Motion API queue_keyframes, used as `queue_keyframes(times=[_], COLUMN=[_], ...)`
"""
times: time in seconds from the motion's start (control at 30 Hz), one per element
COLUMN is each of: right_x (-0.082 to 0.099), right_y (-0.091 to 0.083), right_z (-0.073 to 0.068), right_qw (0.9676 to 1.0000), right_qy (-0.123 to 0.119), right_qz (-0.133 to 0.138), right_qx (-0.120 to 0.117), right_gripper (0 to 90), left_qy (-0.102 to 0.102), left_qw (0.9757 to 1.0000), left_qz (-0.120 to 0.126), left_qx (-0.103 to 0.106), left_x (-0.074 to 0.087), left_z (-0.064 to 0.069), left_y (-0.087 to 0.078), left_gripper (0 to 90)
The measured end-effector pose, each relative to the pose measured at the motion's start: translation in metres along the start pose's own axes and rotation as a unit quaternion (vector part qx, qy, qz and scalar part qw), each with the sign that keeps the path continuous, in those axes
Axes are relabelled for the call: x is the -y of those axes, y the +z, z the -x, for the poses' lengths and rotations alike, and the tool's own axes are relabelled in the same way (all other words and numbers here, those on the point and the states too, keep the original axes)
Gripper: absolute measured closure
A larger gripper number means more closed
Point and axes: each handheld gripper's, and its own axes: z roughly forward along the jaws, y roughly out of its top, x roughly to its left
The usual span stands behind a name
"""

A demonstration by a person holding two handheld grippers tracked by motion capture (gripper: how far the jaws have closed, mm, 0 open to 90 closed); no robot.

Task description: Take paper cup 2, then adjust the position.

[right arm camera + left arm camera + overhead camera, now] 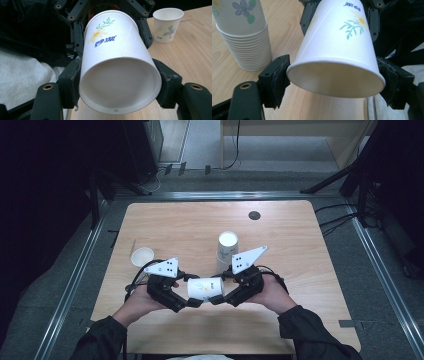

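A white paper cup [205, 288] with a flower print lies on its side in the air above the table's near edge, held between both grippers. In the left gripper view its open mouth [334, 77] faces the camera. My left gripper [334, 80] has its pads against the rim on both sides. The cup's recessed bottom [120, 85] faces the right gripper view, and my right gripper [120, 85] is shut on the cup near that end. In the high view, the left gripper [191, 290] and right gripper [220, 290] face each other.
A stack of several nested paper cups [227, 251] stands upside down at the middle of the wooden table [290, 270], just beyond the right gripper. A single upright cup [142, 256] stands to the left. A dark round cap [254, 215] sits near the far edge.
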Motion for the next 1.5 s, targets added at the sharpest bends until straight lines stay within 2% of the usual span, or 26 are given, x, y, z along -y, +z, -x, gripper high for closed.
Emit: queue_keyframes(times=[0.2, 0.33, 0.37, 0.4, 0.43, 0.53, 0.63, 0.67, 0.73, 0.77, 0.83, 0.87, 0.9, 0.97, 1.03, 1.07, 1.13, 1.3, 1.33, 1.37, 1.4, 1.43, 1.47, 1.5], right_x=[0.0, 0.001, 0.002, 0.002, 0.002, 0.003, 0.006, 0.007, 0.008, 0.01, 0.013, 0.013, 0.016, 0.018, 0.02, 0.022, 0.023, 0.03, 0.031, 0.032, 0.033, 0.033, 0.035, 0.036], right_y=[0.001, 0.001, 0.002, 0.002, 0.002, 0.002, 0.0, 0.0, 0.0, 0.001, 0.002, 0.002, 0.003, 0.005, 0.007, 0.009, 0.01, 0.023, 0.026, 0.029, 0.032, 0.032, 0.037, 0.039], right_z=[0.0, 0.001, 0.002, 0.002, 0.002, 0.002, 0.001, 0.001, 0.0, 0.0, -0.001, -0.001, -0.002, -0.003, -0.004, -0.005, -0.004, -0.004, -0.004, -0.004, -0.004, -0.004, -0.004, -0.004], right_qw=[1.0, 0.9999, 0.9999, 0.9999, 0.9999, 0.9997, 0.999, 0.9987, 0.9984, 0.9975, 0.9969, 0.9969, 0.9957, 0.9951, 0.9945, 0.9938, 0.9933, 0.9898, 0.9889, 0.9881, 0.9873, 0.9873, 0.9855, 0.9849], right_qy=[0.002, 0.007, 0.007, 0.007, 0.01, 0.006, 0.001, 0.002, 0.0, -0.003, -0.004, -0.004, -0.009, -0.01, -0.011, -0.012, -0.015, -0.01, -0.01, -0.012, -0.013, -0.013, -0.018, -0.019], right_qz=[-0.002, -0.004, -0.005, -0.005, -0.012, -0.019, -0.034, -0.039, -0.045, -0.055, -0.064, -0.064, -0.076, -0.082, -0.088, -0.096, -0.099, -0.132, -0.138, -0.144, -0.15, -0.15, -0.161, -0.164], right_qx=[-0.003, -0.012, -0.009, -0.009, 0.002, 0.012, 0.029, 0.032, 0.036, 0.043, 0.046, 0.046, 0.053, 0.054, 0.055, 0.056, 0.057, 0.053, 0.054, 0.053, 0.052, 0.052, 0.052, 0.051], right_gripper=[34.0, 33.6, 28.0, 28.0, 23.9, 22.7, 22.7, 22.7, 22.7, 22.7, 23.1, 23.1, 23.1, 23.3, 23.4, 23.5, 23.9, 24.7, 24.7, 24.9, 25.2, 25.2, 26.1, 26.1], left_qy=[0.004, 0.009, 0.009, 0.009, 0.011, 0.006, 0.009, 0.009, 0.01, 0.011, 0.019, 0.019, 0.024, 0.026, 0.026, 0.02, 0.017, 0.009, 0.009, 0.01, 0.012, 0.012, 0.013, 0.015], left_qw=[1.0, 0.9999, 0.9998, 0.9998, 0.9996, 0.9993, 0.9971, 0.9971, 0.995, 0.993, 0.9897, 0.9897, 0.9868, 0.9842, 0.9833, 0.9804, 0.9797, 0.9749, 0.9749, 0.9731, 0.972, 0.972, 0.9701, 0.9693], left_qz=[0.0, -0.009, -0.015, -0.015, -0.023, -0.034, -0.073, -0.073, -0.097, -0.116, -0.14, -0.14, -0.158, -0.174, -0.179, -0.195, -0.199, -0.222, -0.222, -0.23, -0.234, -0.234, -0.242, -0.245], left_qx=[0.002, 0.0, -0.003, -0.003, -0.008, -0.014, -0.02, -0.02, -0.019, -0.019, -0.022, -0.022, -0.022, -0.022, -0.024, -0.024, -0.024, -0.013, -0.013, -0.013, -0.013, -0.013, -0.014, -0.015], left_x=[0.0, -0.002, -0.002, -0.002, -0.001, -0.001, -0.001, -0.001, -0.001, 0.0, 0.0, 0.0, 0.0, 0.0, 0.0, 0.0, 0.0, -0.002, -0.002, -0.002, -0.001, -0.001, -0.001, -0.001], left_z=[0.001, 0.002, 0.002, 0.002, 0.001, 0.001, -0.002, -0.002, -0.003, -0.004, -0.004, -0.004, -0.005, -0.005, -0.005, -0.007, -0.008, -0.009, -0.009, -0.008, -0.007, -0.007, -0.005, -0.004], left_y=[0.0, -0.002, -0.002, -0.002, -0.003, -0.003, 0.001, 0.001, 0.006, 0.012, 0.018, 0.018, 0.024, 0.029, 0.03, 0.035, 0.036, 0.044, 0.044, 0.047, 0.048, 0.048, 0.051, 0.053], left_gripper=[22.8, 23.8, 24.1, 24.1, 24.2, 24.2, 24.2, 24.2, 24.1, 24.1, 24.1, 24.1, 24.1, 24.1, 24.0, 24.0, 24.1, 24.1, 24.0, 24.0, 24.0, 24.0, 24.0, 24.0])
